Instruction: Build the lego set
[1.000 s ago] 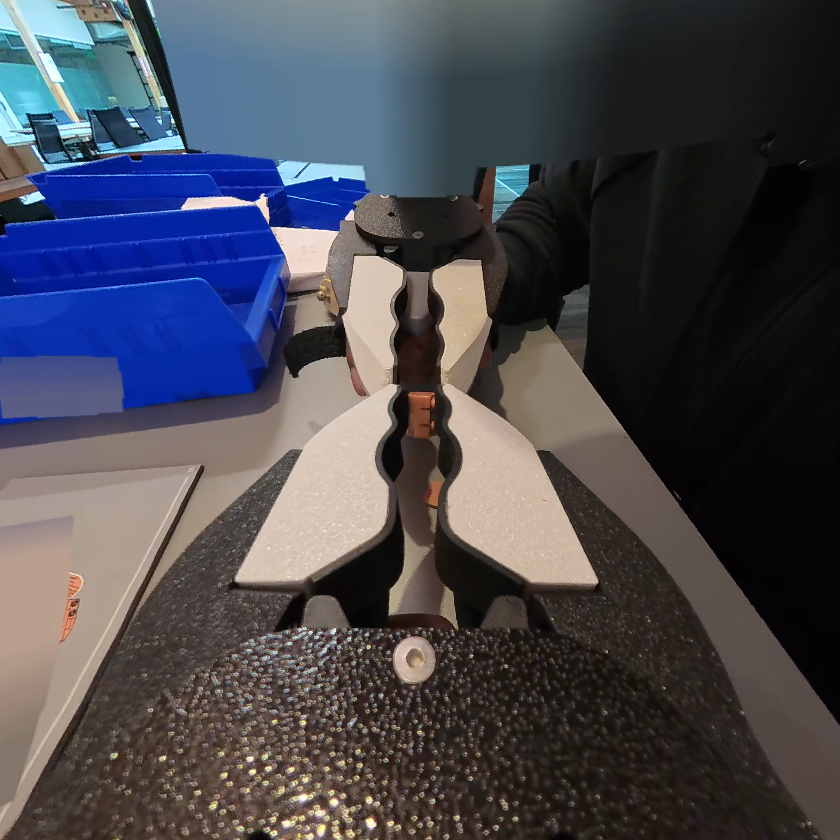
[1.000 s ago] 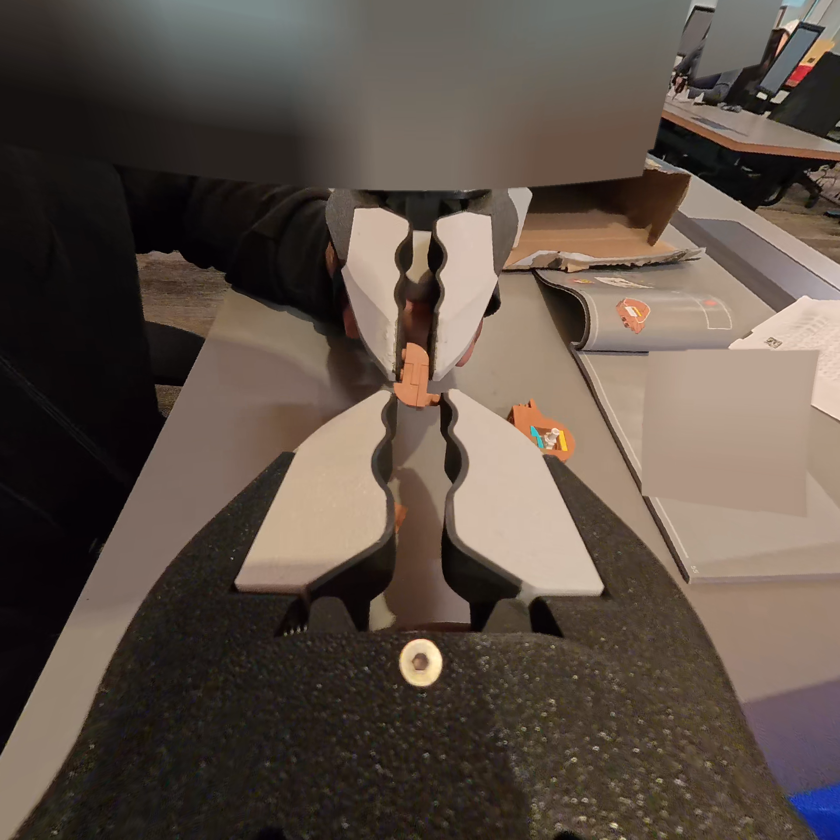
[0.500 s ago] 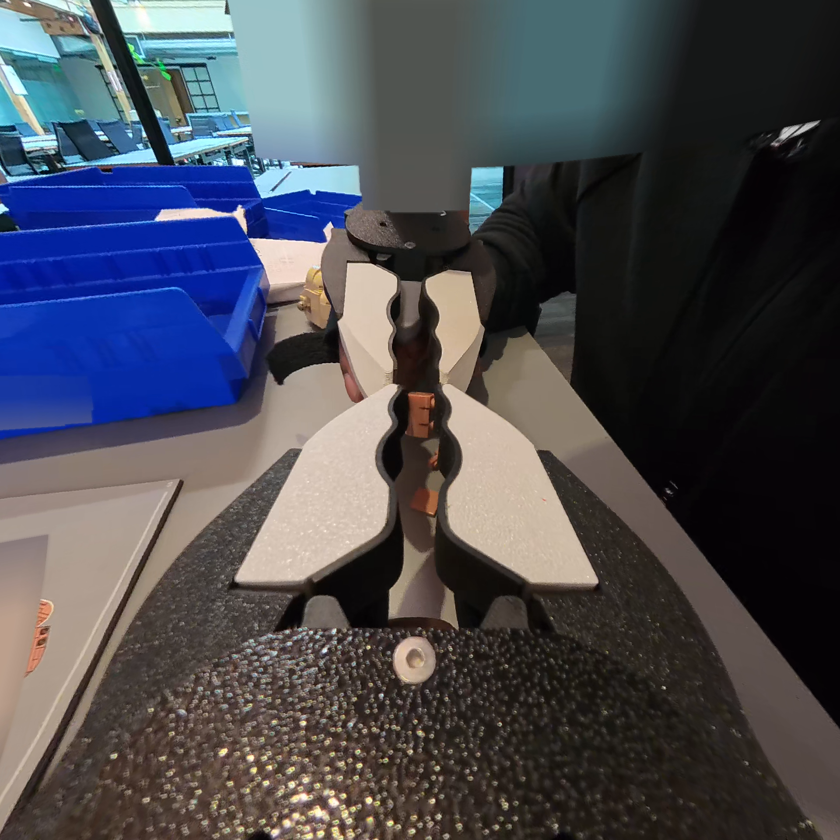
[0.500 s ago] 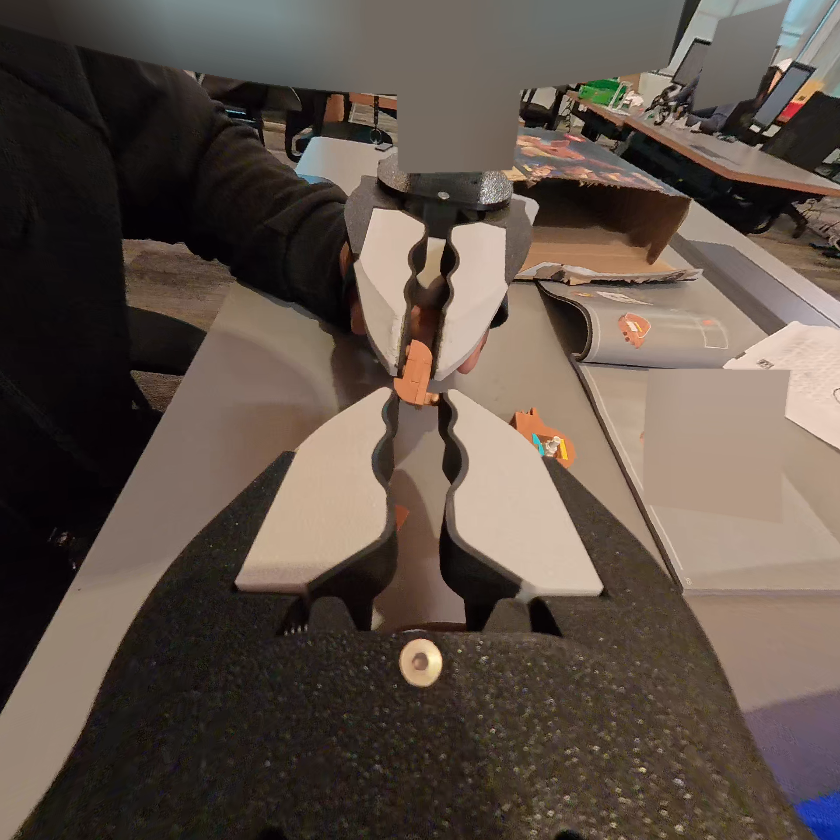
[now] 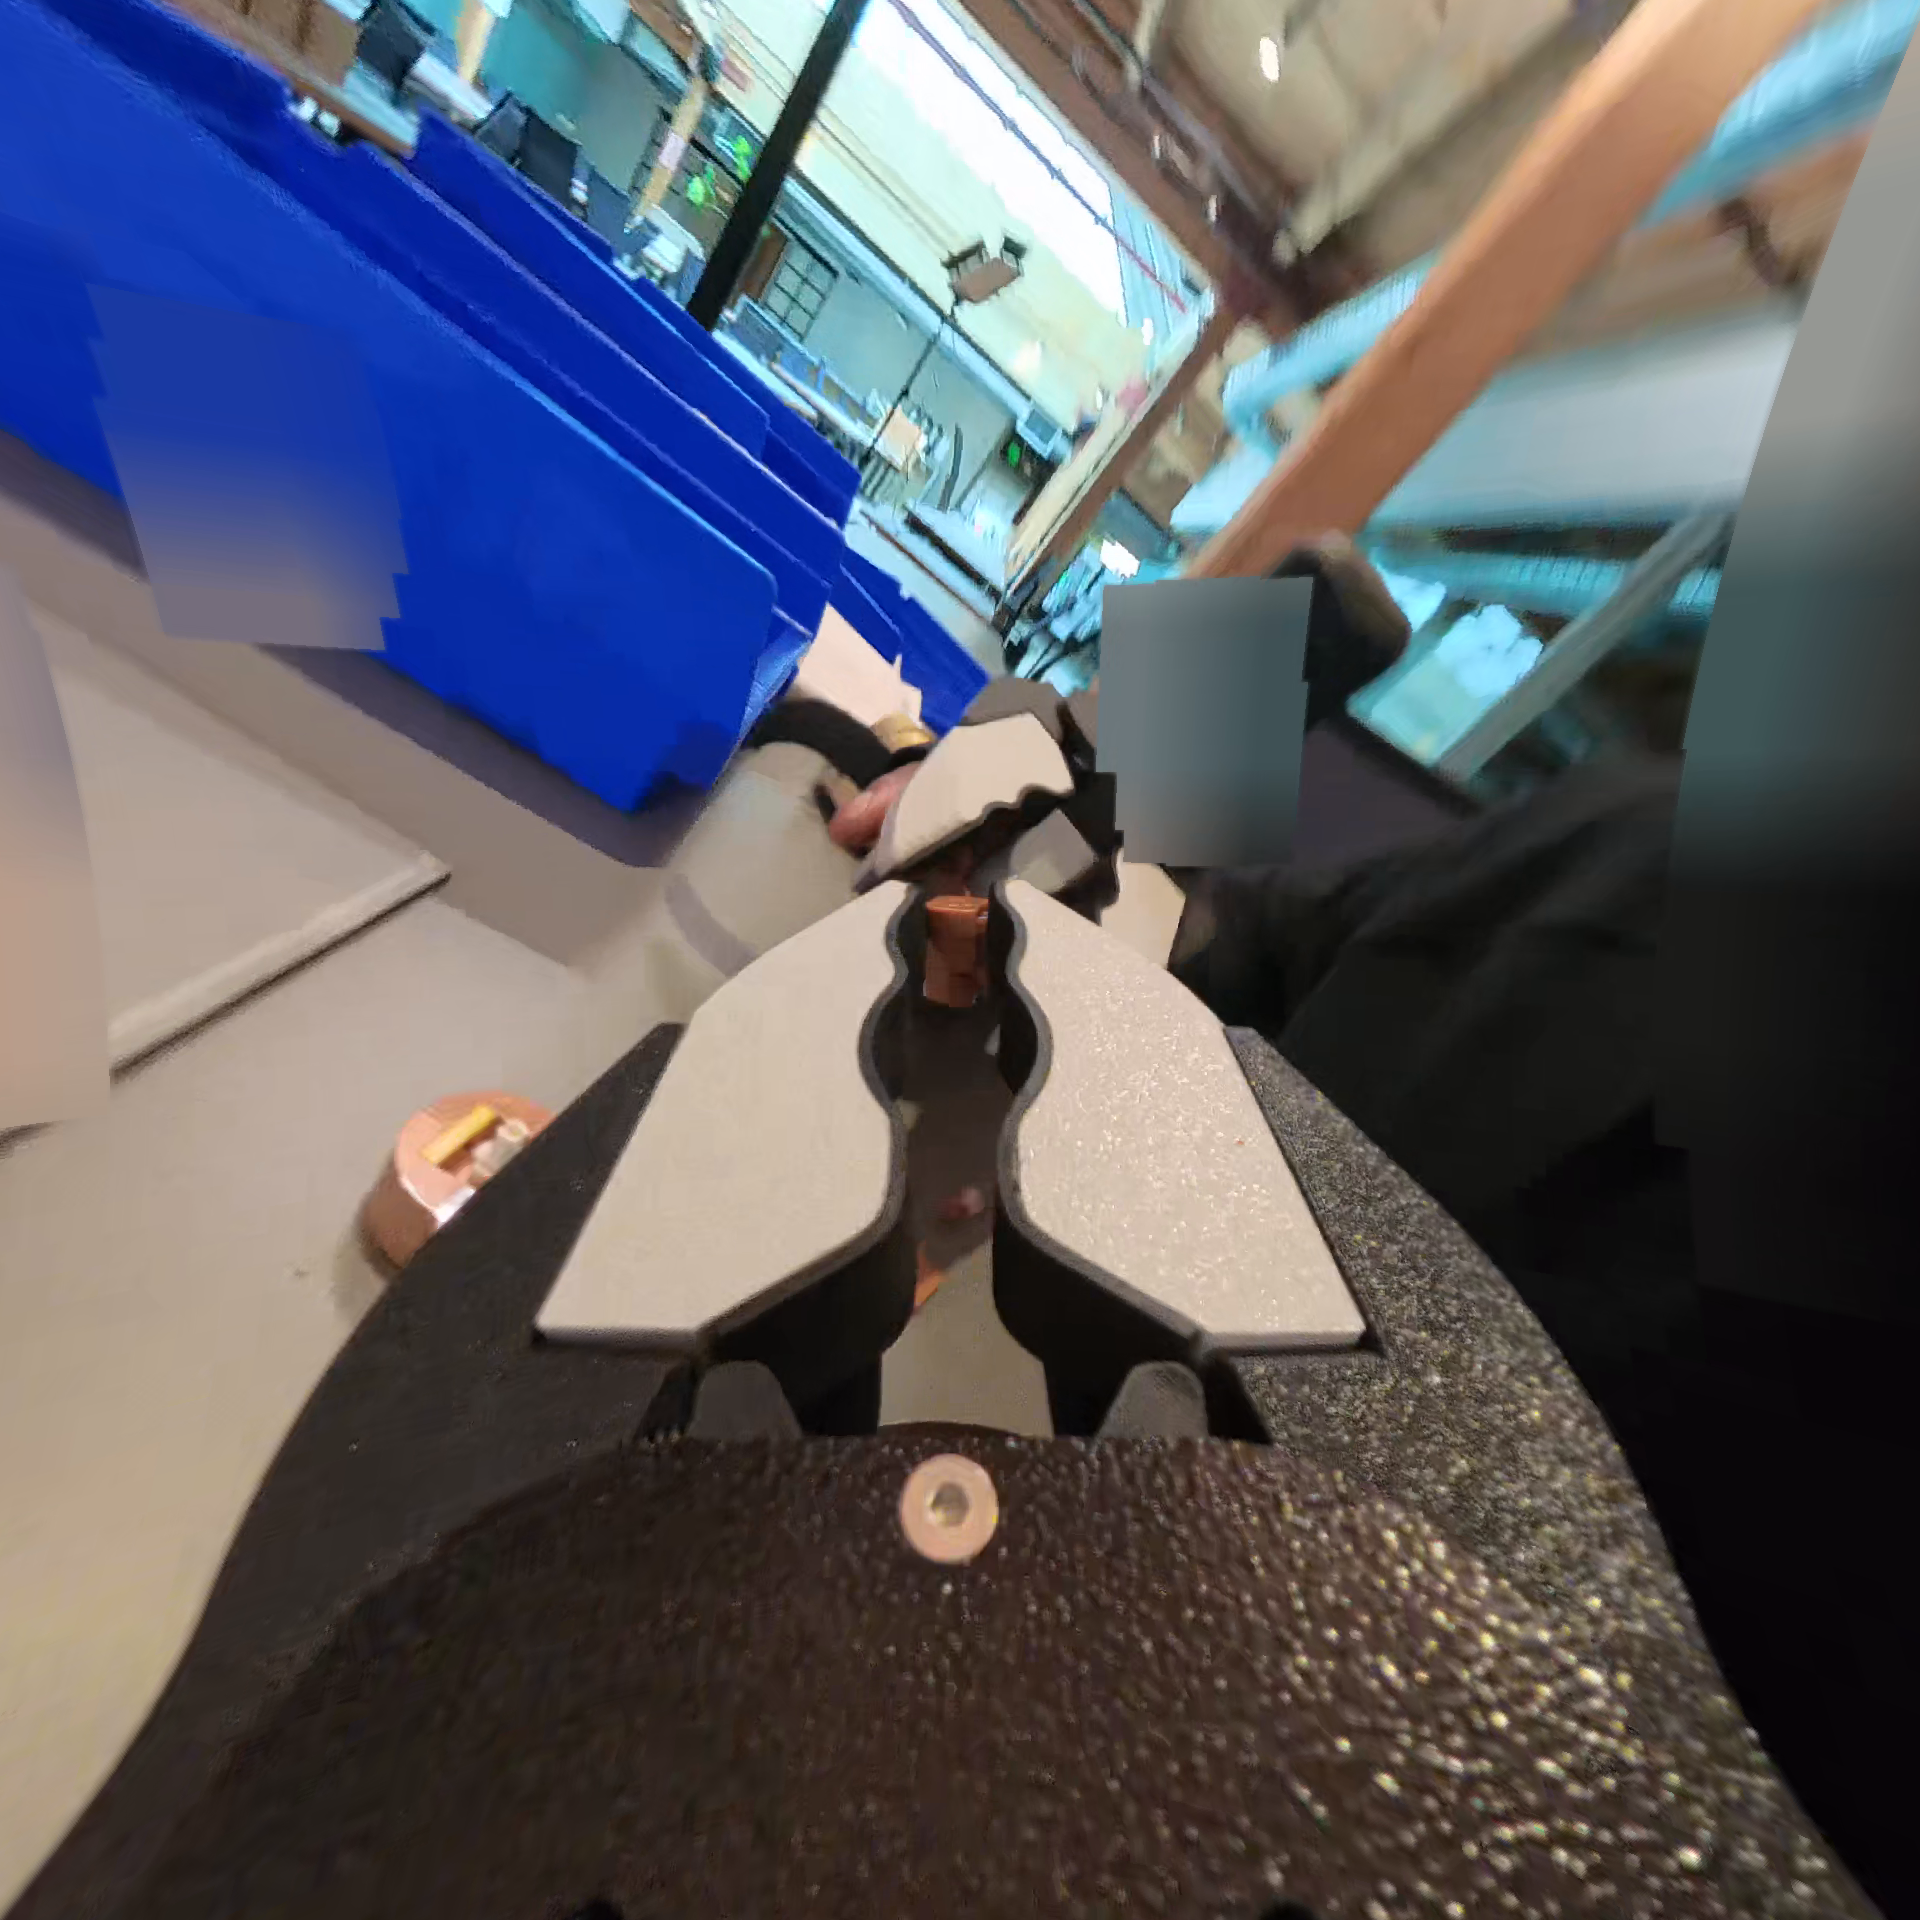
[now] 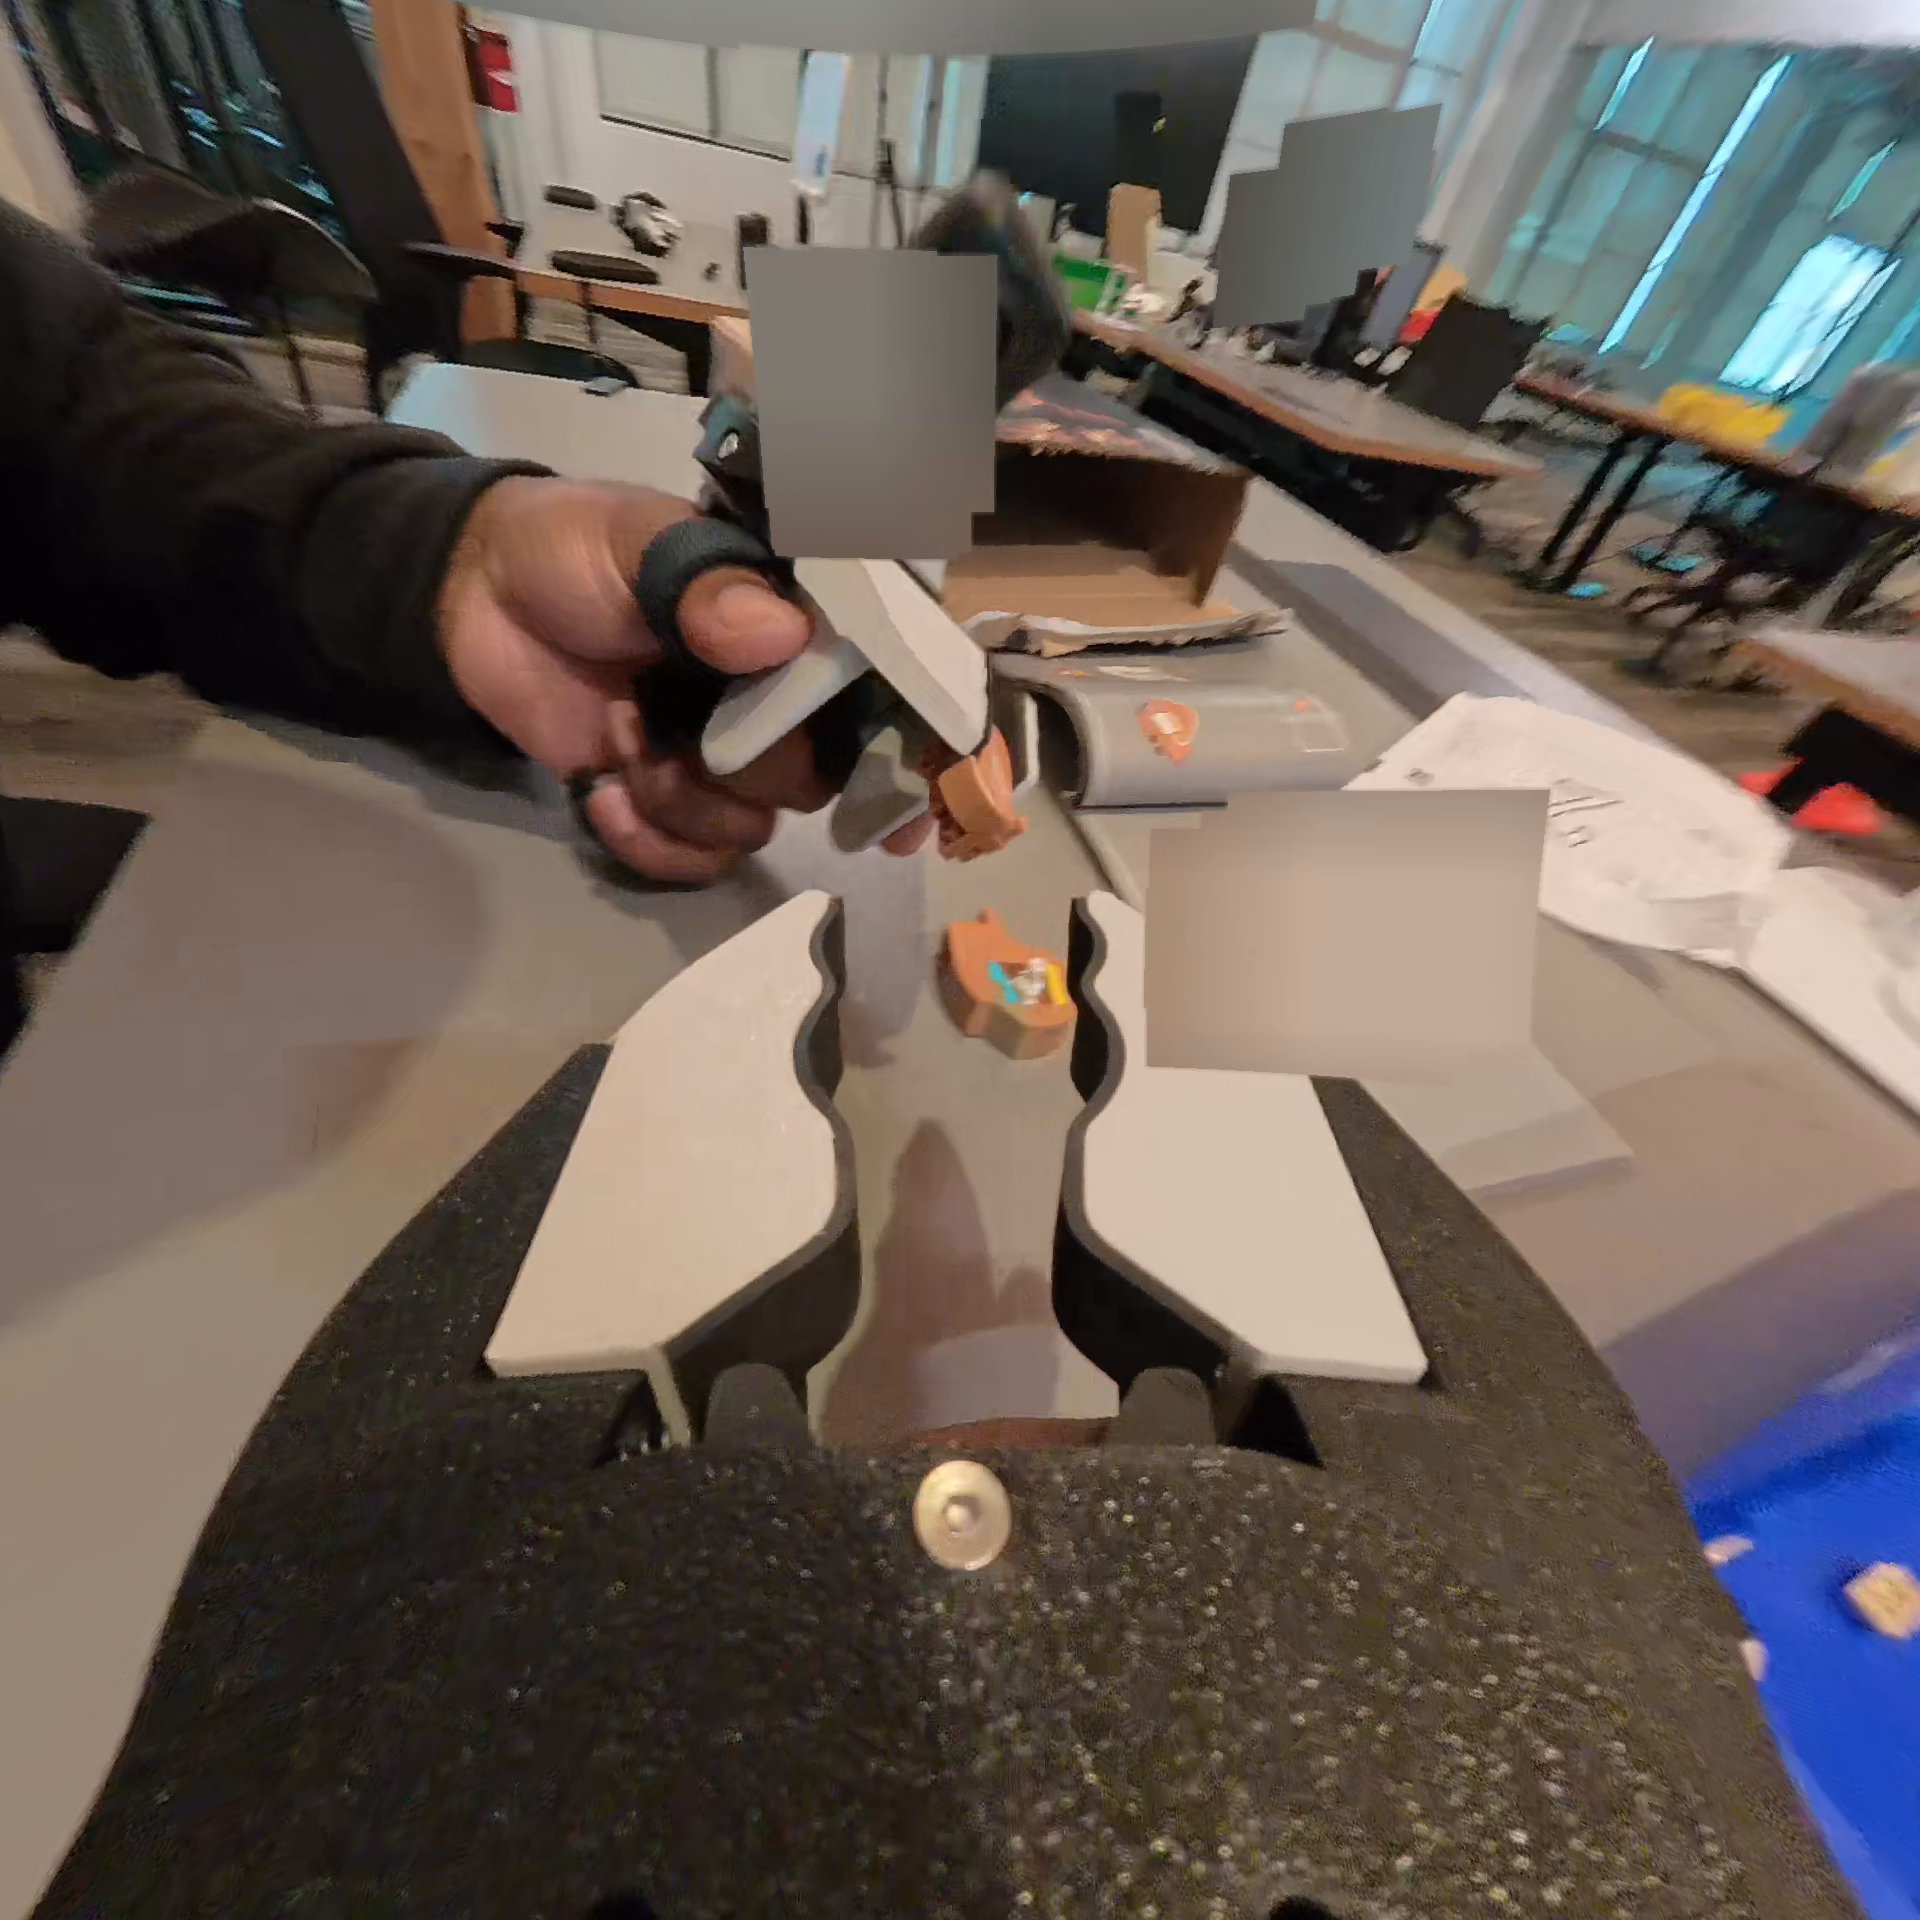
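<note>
Grey worktop [image 6: 312, 935] is lying below: left gripper [image 5: 956, 914] is clenching a brown piece [image 5: 951, 951]; right gripper [image 6: 956, 925] is gaping, brown block [image 6: 1003, 987] between its fingers [image 6: 727, 1091], untouched.

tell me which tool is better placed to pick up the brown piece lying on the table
Right. The right tool is open and holds nothing, with the brown piece on the table just beyond its tips. The left tool is shut on a small brown part, so it looks occupied.
</note>
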`<state>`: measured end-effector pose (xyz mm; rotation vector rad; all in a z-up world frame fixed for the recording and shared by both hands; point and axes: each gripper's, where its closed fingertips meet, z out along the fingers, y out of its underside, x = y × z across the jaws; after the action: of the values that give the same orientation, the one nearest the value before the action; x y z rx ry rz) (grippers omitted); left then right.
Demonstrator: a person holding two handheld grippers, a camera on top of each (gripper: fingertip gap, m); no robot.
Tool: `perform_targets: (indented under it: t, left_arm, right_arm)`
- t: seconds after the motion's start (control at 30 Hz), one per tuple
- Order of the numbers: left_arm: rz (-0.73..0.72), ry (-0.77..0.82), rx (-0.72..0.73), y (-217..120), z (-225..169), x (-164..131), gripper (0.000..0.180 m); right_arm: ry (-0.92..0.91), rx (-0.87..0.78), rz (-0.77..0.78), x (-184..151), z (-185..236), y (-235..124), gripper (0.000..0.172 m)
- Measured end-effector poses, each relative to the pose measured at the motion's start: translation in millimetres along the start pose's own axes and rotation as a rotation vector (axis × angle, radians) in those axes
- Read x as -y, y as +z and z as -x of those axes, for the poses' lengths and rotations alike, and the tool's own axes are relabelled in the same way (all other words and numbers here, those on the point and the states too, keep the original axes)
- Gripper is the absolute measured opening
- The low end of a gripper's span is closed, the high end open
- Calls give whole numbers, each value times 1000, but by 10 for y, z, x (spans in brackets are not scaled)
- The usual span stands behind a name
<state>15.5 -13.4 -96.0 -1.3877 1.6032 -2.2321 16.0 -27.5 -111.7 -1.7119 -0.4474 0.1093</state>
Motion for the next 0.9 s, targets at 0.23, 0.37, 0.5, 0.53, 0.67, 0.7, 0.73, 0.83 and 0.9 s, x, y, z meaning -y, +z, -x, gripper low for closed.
perform_targets:
  t: [0.23,0.37,0.5,0.53,0.67,0.7,0.73,0.83,0.9]
  left_arm:
    - [-95,-202,-41,133,-147,-43,11]
    - [-106,-236,-39,208,-195,-130,11]
    - [-124,-269,-54,202,-179,-130,11]
    - [-119,-250,-62,202,-187,-119,11]
    - [-152,-50,-28,88,-170,88,19]
    - [-142,34,-17,54,-176,131,21]
    - [-115,127,-9,35,-188,147,22]
    - [28,363,-24,42,-234,55,30]
    - [103,469,-3,62,-185,-13,32]
  right_arm:
    - [-316,-155,16,104,32,-49,35]
    - [-384,-143,15,158,128,-58,16]
    - [-301,-108,31,140,127,-52,15]
    - [-256,-84,19,150,124,-56,15]
    - [-51,41,-11,133,120,-49,15]
    - [-7,78,-17,121,131,-36,15]
    - [33,111,-19,106,142,-20,15]
    - [110,177,-25,85,161,16,15]
    - [139,208,-32,86,170,27,15]
